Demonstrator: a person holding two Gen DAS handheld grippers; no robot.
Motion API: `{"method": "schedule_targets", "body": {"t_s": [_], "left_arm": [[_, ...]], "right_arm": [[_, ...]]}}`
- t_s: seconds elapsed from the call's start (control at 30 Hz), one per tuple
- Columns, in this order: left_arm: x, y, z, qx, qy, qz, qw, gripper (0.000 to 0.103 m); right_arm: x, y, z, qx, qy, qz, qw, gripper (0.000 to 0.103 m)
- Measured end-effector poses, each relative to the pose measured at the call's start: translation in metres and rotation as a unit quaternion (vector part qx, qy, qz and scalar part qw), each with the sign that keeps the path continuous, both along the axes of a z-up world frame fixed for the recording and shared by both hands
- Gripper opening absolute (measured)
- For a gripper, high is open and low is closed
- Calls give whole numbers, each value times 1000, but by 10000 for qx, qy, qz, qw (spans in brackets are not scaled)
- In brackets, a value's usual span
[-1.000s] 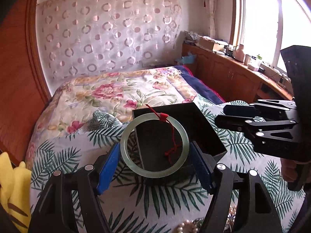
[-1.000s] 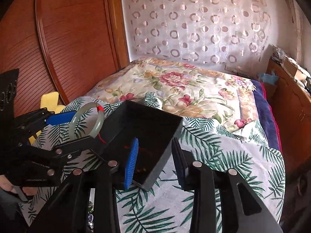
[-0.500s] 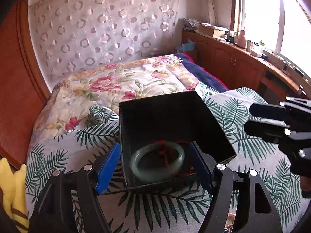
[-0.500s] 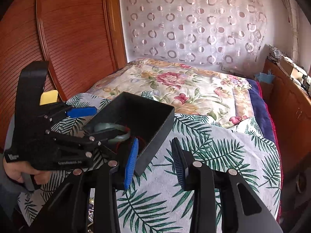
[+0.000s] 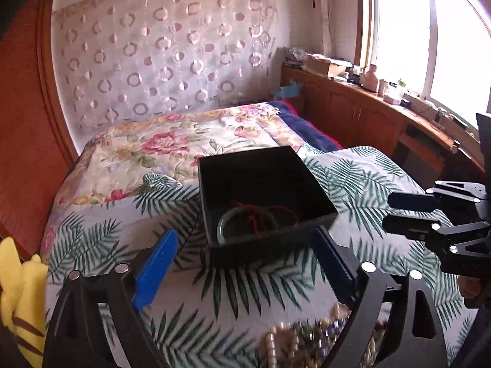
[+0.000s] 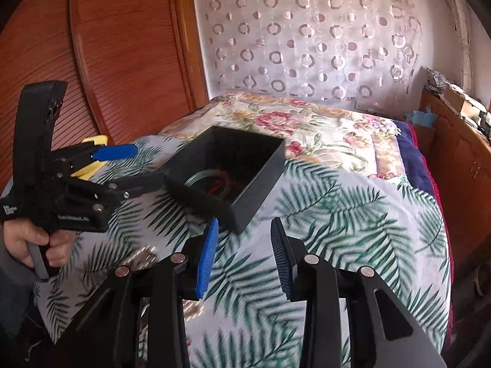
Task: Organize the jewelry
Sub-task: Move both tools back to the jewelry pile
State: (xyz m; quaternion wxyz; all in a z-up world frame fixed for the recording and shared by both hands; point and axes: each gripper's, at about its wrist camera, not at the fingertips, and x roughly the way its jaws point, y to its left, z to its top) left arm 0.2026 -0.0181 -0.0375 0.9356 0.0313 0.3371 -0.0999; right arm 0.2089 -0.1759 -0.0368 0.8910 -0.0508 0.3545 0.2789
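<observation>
A pale green jade bangle (image 5: pixel 228 219) with a red cord (image 5: pixel 264 211) lies inside a black open box (image 5: pixel 316 196) on the palm-leaf cloth. It also shows in the right wrist view, the bangle (image 6: pixel 199 178) in the box (image 6: pixel 260 178). My left gripper (image 5: pixel 245 260) is open and empty, just in front of the box's near wall. My right gripper (image 6: pixel 244 253) is open and empty, right of the box; it appears in the left wrist view (image 5: pixel 408 211).
A heap of pearl and bead jewelry (image 5: pixel 307 337) lies on the cloth under the left gripper. A yellow plush toy (image 5: pixel 18 291) sits at the left edge. A floral quilt (image 5: pixel 172 144) covers the bed behind. Wooden cabinets (image 5: pixel 368 116) run along the right.
The left gripper let go of the bangle, which now lies in the box, and pulled back toward me. The right gripper has drawn back from the box.
</observation>
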Motion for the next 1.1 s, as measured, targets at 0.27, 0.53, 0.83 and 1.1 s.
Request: {"method": "schedule_targets", "body": {"t_s": [0.27, 0.53, 0.83, 1.1], "left_arm": [[-54, 19, -11, -258, -44, 125, 9996, 92], [-94, 32, -18, -293, -173, 273, 9990, 93], [-122, 46, -20, -350, -208, 395, 9984, 93], [-131, 48, -24, -369, -174, 415, 9983, 93]], "right_arm": [[-45, 24, -11, 104, 123, 386, 9991, 48], [-68, 39, -23, 150, 315, 499, 9981, 62], [-65, 48, -41, 79, 590, 405, 9974, 73], [-59, 61, -48, 51, 722, 395, 9966, 77]]}}
